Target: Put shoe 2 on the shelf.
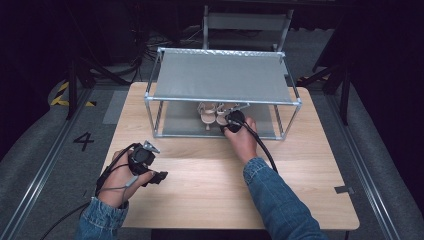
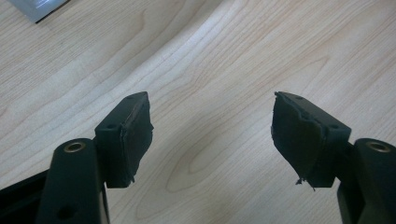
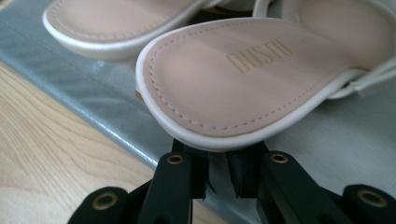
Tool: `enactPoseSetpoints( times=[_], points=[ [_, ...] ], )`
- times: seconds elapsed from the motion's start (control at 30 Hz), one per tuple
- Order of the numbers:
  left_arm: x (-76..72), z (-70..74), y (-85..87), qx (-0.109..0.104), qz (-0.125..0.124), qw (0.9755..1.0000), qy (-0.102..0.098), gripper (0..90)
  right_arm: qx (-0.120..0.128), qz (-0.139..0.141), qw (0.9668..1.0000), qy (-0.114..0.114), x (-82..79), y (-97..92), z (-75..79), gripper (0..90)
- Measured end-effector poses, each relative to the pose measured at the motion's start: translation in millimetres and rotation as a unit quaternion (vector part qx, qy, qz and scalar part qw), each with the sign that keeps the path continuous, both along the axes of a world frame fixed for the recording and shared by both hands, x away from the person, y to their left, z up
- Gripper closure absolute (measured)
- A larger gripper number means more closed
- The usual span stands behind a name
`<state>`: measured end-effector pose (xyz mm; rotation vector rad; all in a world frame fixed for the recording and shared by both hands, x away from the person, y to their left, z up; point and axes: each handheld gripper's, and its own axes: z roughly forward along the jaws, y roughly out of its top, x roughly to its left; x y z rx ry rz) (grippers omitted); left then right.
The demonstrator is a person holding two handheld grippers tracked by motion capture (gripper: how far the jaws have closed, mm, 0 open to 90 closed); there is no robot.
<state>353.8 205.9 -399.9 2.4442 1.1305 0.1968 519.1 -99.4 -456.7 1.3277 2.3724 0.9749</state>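
A pair of cream sandals [image 1: 214,115] sits on the lower grey shelf [image 3: 322,135] of a metal-framed rack [image 1: 223,99] on the wooden counter [image 1: 210,190]. The right hand-held gripper [image 3: 223,175], jaws nearly together, sits under the nearer sandal's [image 3: 243,79] edge; whether it grips, I cannot tell. The left hand-held gripper [image 2: 212,135] gapes over bare counter.
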Motion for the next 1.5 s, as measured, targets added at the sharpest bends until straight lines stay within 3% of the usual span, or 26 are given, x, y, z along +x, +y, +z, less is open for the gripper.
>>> enactPoseSetpoints(
  times=[0.03, 0.13, 0.17, 0.2, 0.4, 0.67, 0.87, 1.2, 1.27, 1.5],
  points=[
    [-0.2, -0.2, 0.3, -0.002, 0.002, 1.0, 0.001, 29.3, -0.005, 0.01, 0.9998, -0.018, 2.5, 0.7, -1.2, 79.4],
    [0.1, -0.8, 1.6, -0.003, 0.004, 1.0, 0.0, 29.4, -0.008, 0.011, 0.9997, -0.019, 2.8, 2.1, -1.6, 79.0],
    [0.1, -0.8, 1.6, -0.003, 0.004, 1.0, 0.0, 29.3, -0.01, 0.004, 0.9999, -0.005, 0.3, 2.9, -0.3, 74.5],
    [0.3, -0.7, 1.6, -0.004, 0.005, 1.0, 0.0, 29.4, -0.019, 0.01, 0.9995, -0.022, 0.9, 1.1, -1.0, 70.4],
    [2.4, 1.6, 1.4, -0.006, 0.011, 0.9999, -0.008, 29.3, -0.025, 0.009, 0.9983, -0.053, -16.6, -12.2, 12.9, 50.5],
    [4.1, 3.1, 2.0, -0.006, 0.019, 0.9996, -0.018, 29.0, 0.007, 0.006, 0.998, -0.063, -47.1, -51.5, 42.4, 44.6],
    [5.4, 2.3, 6.8, -0.006, 0.024, 0.9993, -0.027, 27.1, 0.016, 0.002, 0.9972, -0.073, -71.7, -83.1, 58.4, 42.0],
    [11.4, -0.3, 19.6, -0.014, 0.041, 0.9986, -0.031, 24.8, 0.003, 0.004, 0.997, -0.077, -113.7, -143.2, 72.3, 37.2],
    [12.3, -2.0, 23.1, -0.015, 0.048, 0.9982, -0.032, 24.5, 0.003, -0.007, 0.9969, -0.078, -121.7, -157.2, 73.6, 35.7],
    [13.4, -5.5, 32.3, -0.02, 0.055, 0.9977, -0.034, 22.6, 0.01, -0.019, 0.9973, -0.07, -137.6, -199.7, 71.4, 32.5]
  ],
)
